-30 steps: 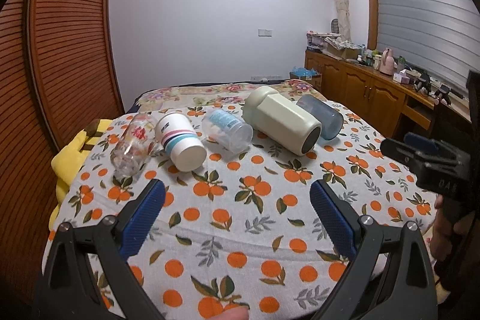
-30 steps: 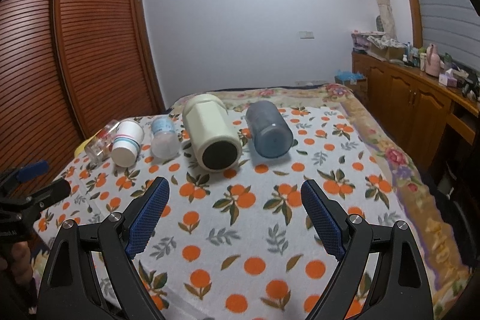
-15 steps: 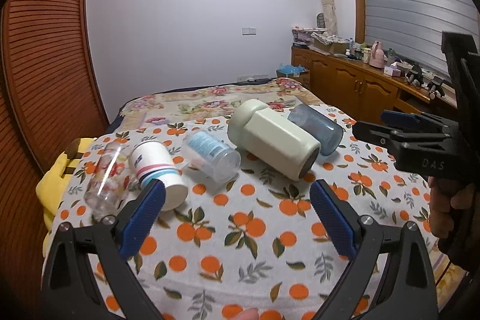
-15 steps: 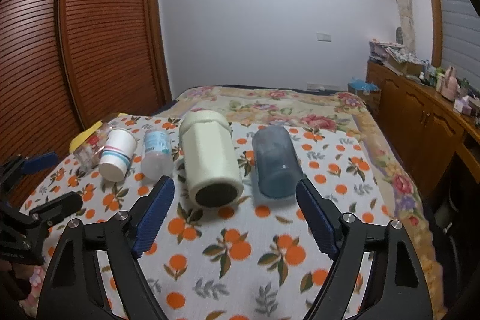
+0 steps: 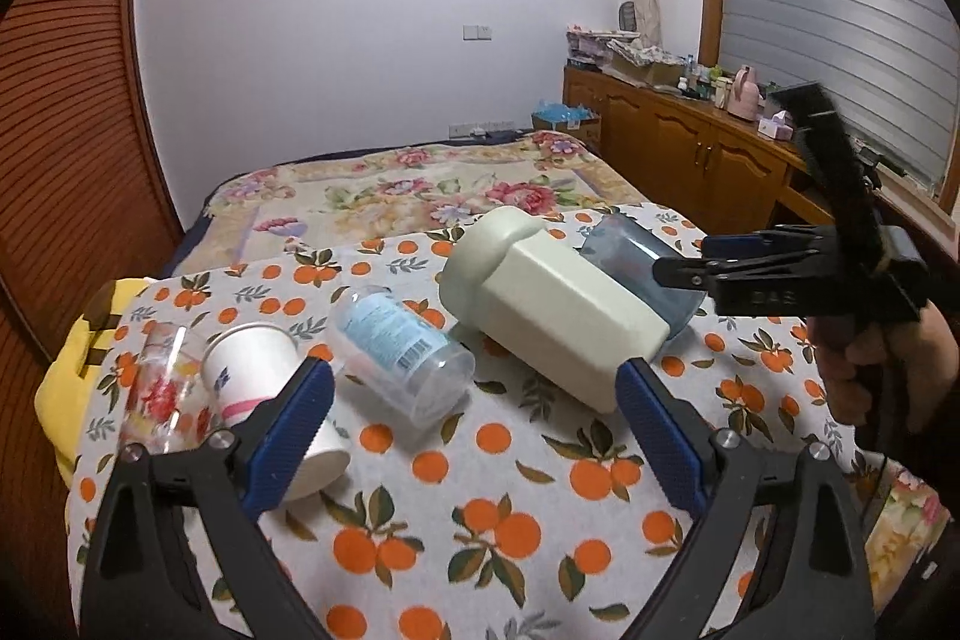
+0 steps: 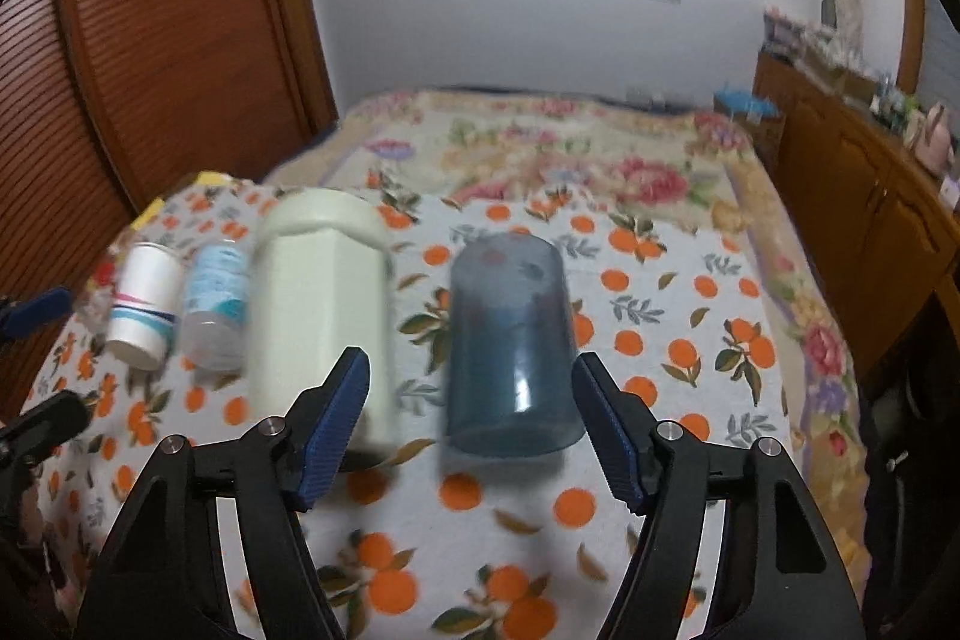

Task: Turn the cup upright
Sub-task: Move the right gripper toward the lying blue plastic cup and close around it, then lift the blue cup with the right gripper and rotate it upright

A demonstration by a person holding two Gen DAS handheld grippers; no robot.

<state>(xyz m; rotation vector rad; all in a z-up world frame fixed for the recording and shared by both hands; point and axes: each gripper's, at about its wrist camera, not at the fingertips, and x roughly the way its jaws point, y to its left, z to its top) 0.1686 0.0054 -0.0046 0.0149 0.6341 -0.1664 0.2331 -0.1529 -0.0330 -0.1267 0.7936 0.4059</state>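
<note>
Bedroom setting: counter (image 6: 690, 340) draped in an orange-print cloth, flowered bed (image 5: 420, 190) beyond its far edge.

Blue cup (image 6: 510, 334): translucent smoky-blue tumbler, lying on its side near the counter's right edge, open mouth toward the near edge, base toward the far edge. Touched by neither claw.

Right claw (image 6: 471, 424): fingers wide apart, flanking the cup's mouth end.

Left claw (image 5: 474, 436): fingers wide apart, holding nothing, above the near edge.

Also lying down, leftward in a row: cream jug (image 5: 552, 304), clear labelled cup (image 5: 402, 346), paper cup (image 5: 264, 376), flowered glass (image 5: 159, 388).

Hard to read: right wrist view is motion-blurred; in the left wrist view the jug and right claw hide most of the blue cup.
</note>
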